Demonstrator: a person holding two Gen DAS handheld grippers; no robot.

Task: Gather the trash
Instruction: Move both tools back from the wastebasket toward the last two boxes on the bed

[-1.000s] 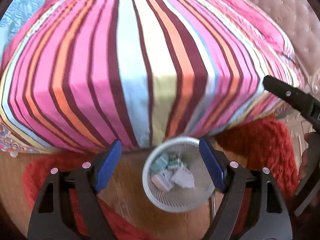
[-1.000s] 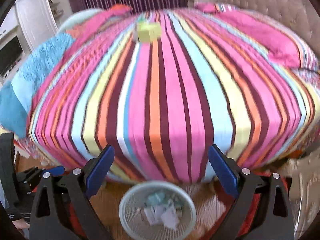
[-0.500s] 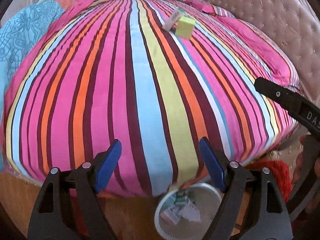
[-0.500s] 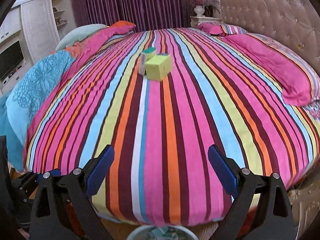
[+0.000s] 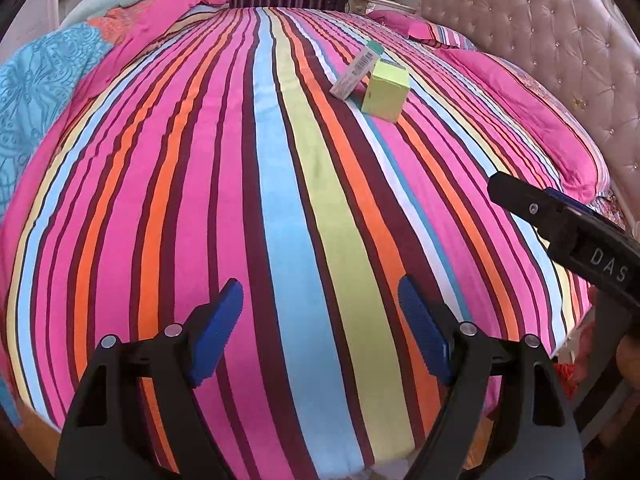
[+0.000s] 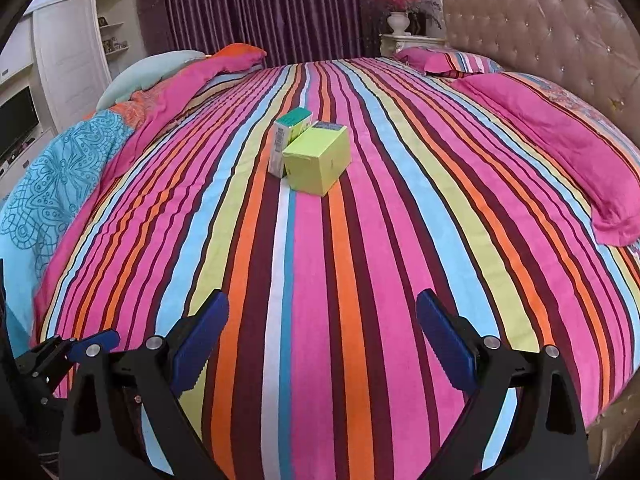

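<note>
A lime-green box and a slim white box with a teal end lie touching on the striped bedspread, far ahead of both grippers. They also show in the left wrist view, the green box and the white box. My left gripper is open and empty over the bed's near part. My right gripper is open and empty, also over the near part. The right gripper's side shows at the right edge of the left wrist view. The left gripper shows at the lower left of the right wrist view.
A pink pillow lies along the right side by the tufted headboard. A blue patterned quilt and pink bedding are bunched at the left. Purple curtains and a white cabinet stand behind.
Both grippers rose from the waste basket on the floor and moved forward over the bed. The basket has dropped out of view. The two boxes now look closer.
</note>
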